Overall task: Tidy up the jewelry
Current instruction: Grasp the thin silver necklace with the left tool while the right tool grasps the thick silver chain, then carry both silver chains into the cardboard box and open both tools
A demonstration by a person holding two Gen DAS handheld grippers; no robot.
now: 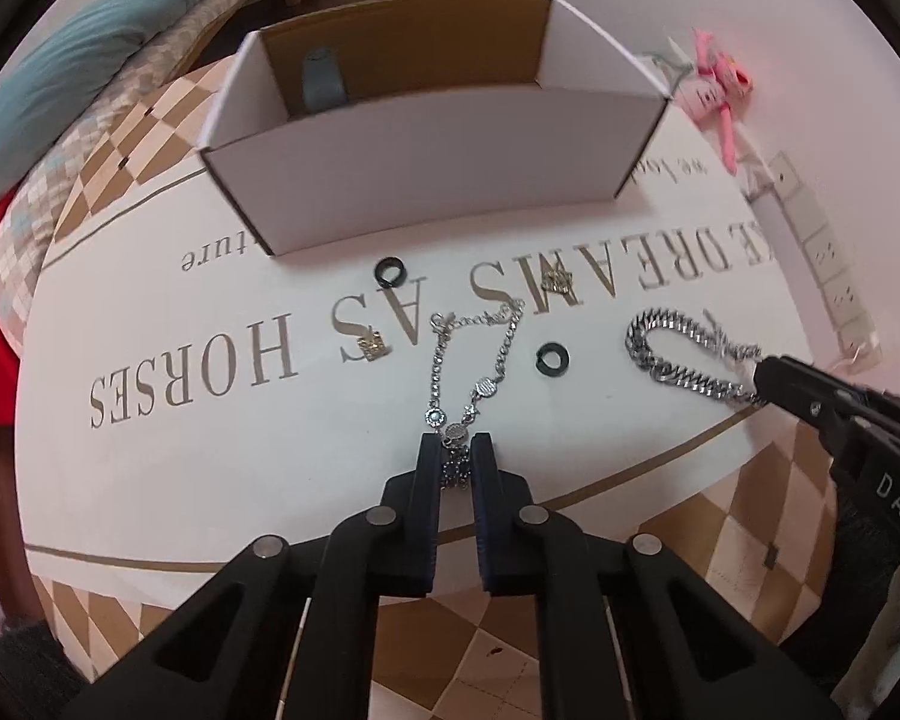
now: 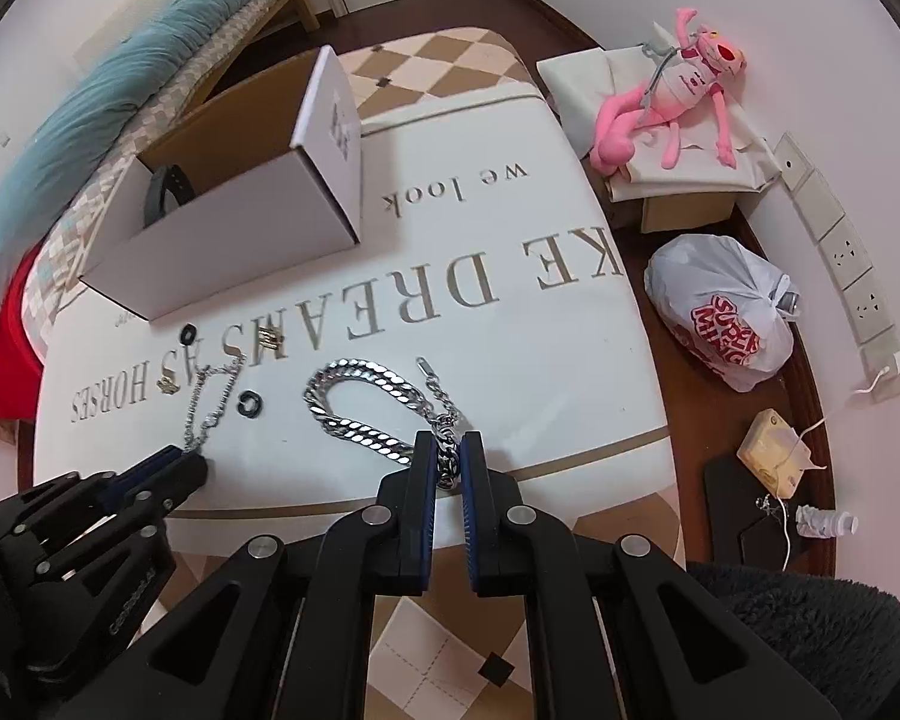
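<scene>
Left wrist view: the slim charm bracelet (image 1: 471, 360) lies on the worktop (image 1: 210, 450) in front of the white cardboard box (image 1: 426, 180), its near end pinched in the left claw (image 1: 456, 450), whose jaws stand narrow around the charms. To the right the heavy curb-link chain (image 2: 360, 414) lies looped, its clasp end nipped by the right claw (image 2: 448, 456), also nearly closed on the links. Judging by the task, both pieces go into the box; lift each straight up until the tail hangs free, keep the two chains apart so they do not tangle, and clear the box wall before letting go. Two black rings (image 1: 390, 270) (image 1: 553, 357) and two small gold pieces (image 1: 371, 346) (image 1: 557, 281) lie between. The cloth reads "DREAMS AS HORSES" and "we look"; the right claw's body shows "DAS".
</scene>
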